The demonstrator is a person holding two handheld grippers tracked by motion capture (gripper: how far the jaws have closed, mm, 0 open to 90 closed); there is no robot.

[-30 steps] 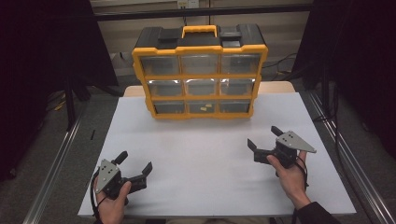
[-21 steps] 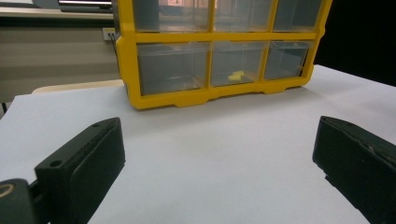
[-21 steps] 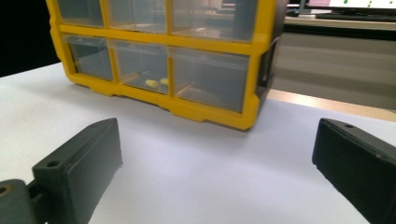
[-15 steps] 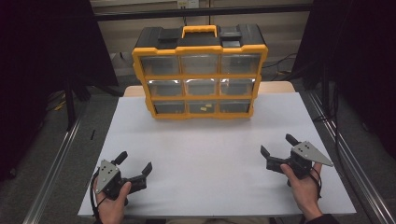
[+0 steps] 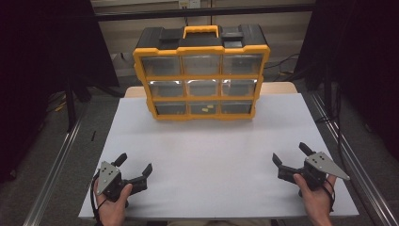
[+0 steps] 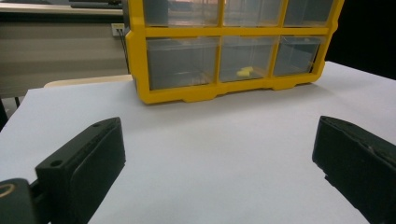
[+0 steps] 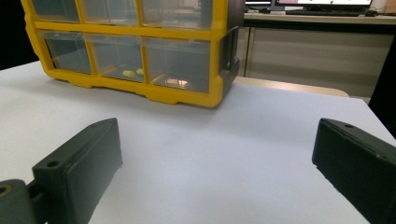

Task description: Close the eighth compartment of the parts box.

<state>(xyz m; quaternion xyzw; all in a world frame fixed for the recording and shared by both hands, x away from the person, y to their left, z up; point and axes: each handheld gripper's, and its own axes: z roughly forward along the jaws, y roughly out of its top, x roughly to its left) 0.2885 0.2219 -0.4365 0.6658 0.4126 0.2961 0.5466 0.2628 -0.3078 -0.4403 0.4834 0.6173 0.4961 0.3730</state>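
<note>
— Both grippers? 
— Left gripper (image 5: 135,166) and right gripper (image 5: 291,155) sit wide apart-jawed, holding nothing, near the table's (image 5: 211,150) front corners.
— Drawer box (image 5: 202,70)? 
— Upright at the back edge.

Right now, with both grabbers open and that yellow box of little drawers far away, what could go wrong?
1. The drawer box stands upright at the far edge of the white table; pulling a drawer with one gripper might drag or tip it.
2. The small yellow pieces in the bottom middle drawer could spill if it is yanked out.
3. The left gripper and right gripper sit near the front edge, so trailing cables might snag.
</note>
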